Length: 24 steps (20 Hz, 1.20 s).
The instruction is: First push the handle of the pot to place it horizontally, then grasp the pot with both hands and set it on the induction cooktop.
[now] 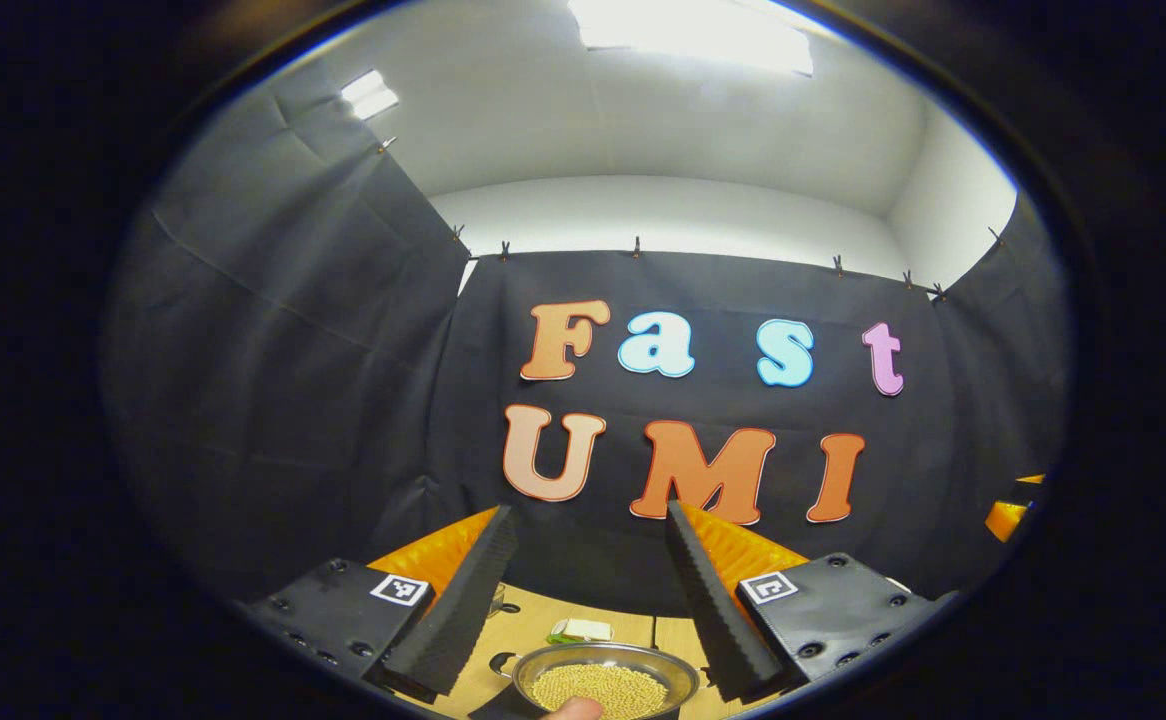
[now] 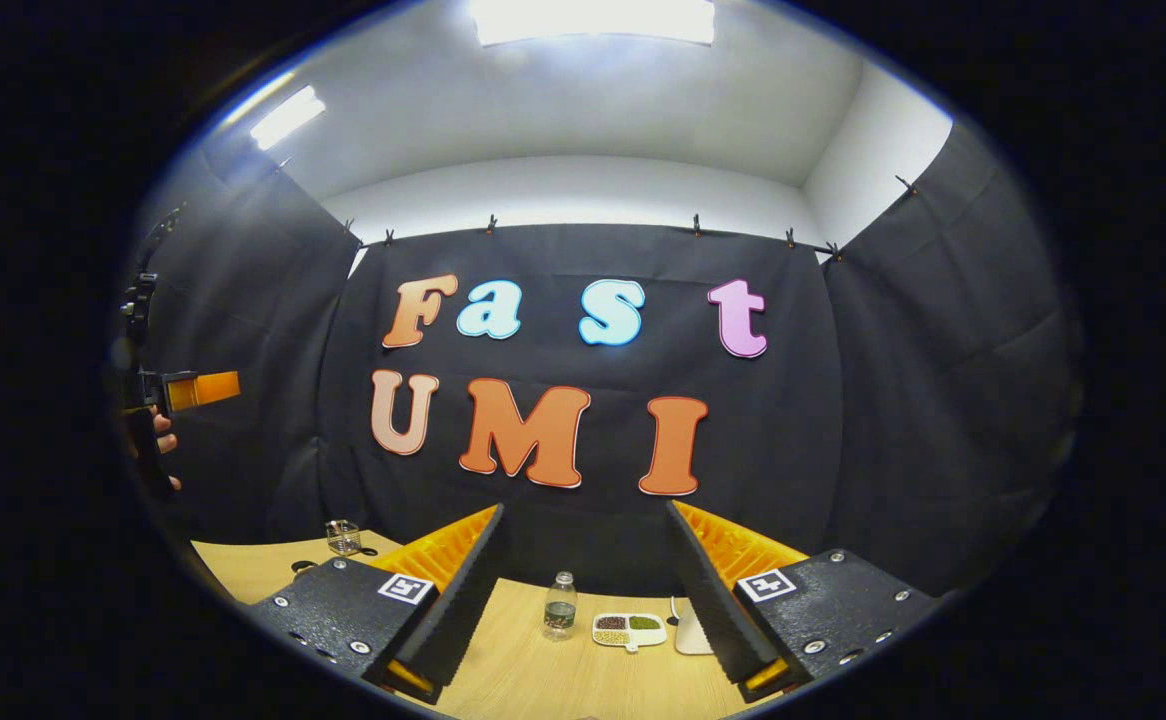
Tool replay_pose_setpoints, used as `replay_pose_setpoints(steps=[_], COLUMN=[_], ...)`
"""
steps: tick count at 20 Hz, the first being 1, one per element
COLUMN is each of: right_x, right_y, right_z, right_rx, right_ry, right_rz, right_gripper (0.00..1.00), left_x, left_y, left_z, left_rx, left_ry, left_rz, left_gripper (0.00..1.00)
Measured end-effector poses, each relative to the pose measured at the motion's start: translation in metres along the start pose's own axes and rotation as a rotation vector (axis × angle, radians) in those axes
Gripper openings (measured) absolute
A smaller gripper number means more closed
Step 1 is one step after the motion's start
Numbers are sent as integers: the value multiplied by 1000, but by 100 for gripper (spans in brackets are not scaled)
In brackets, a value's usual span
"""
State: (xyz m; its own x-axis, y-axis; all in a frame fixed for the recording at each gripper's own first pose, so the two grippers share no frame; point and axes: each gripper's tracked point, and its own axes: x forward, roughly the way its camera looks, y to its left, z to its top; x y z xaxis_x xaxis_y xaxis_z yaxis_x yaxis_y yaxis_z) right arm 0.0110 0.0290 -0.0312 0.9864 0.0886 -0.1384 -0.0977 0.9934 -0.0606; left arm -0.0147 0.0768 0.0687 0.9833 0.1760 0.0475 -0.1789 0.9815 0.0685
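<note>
A: Where is the pot?
B: In the left gripper view the pot (image 1: 605,680) sits on the wooden desk (image 1: 533,620) at the very bottom, low between the fingers of the left tool (image 1: 590,590). It is a shallow metal one, full of small pale yellow beans.

A: And the handle?
B: I cannot tell which way it points. A fingertip (image 1: 571,709) shows at the near rim of the pot.

A: How does the left tool stand?
B: Spread wide, holding nothing, well above the desk.

A: Anything else near the pot?
B: A small pale and green thing (image 1: 580,631) lies on the desk just behind it; too small to tell what it is.

A: The right tool?
B: The right tool (image 2: 583,590) is spread too, and holds nothing. Between its fingers, farther off on the desk, stand a small plastic bottle (image 2: 560,606) and, just beside it, a white divided dish (image 2: 628,630) with dark, green and pale fillings. A small glass jar (image 2: 343,537) stands at the far left of the desk.

A: Does that view catch the other tool?
B: Yes, at the left edge, raised high, with a hand (image 2: 161,440) gripping it.
</note>
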Motion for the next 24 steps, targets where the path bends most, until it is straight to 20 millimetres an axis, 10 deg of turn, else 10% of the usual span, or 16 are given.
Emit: replay_pose_setpoints(steps=[24], right_x=[13], right_y=[7], right_z=[15], right_rx=[6], right_ry=[-98], right_rz=[64], right_gripper=[95], left_x=[-3], left_y=[-47], left_z=[1], left_rx=[152], left_ry=[-72], left_rz=[-49], left_gripper=[97])
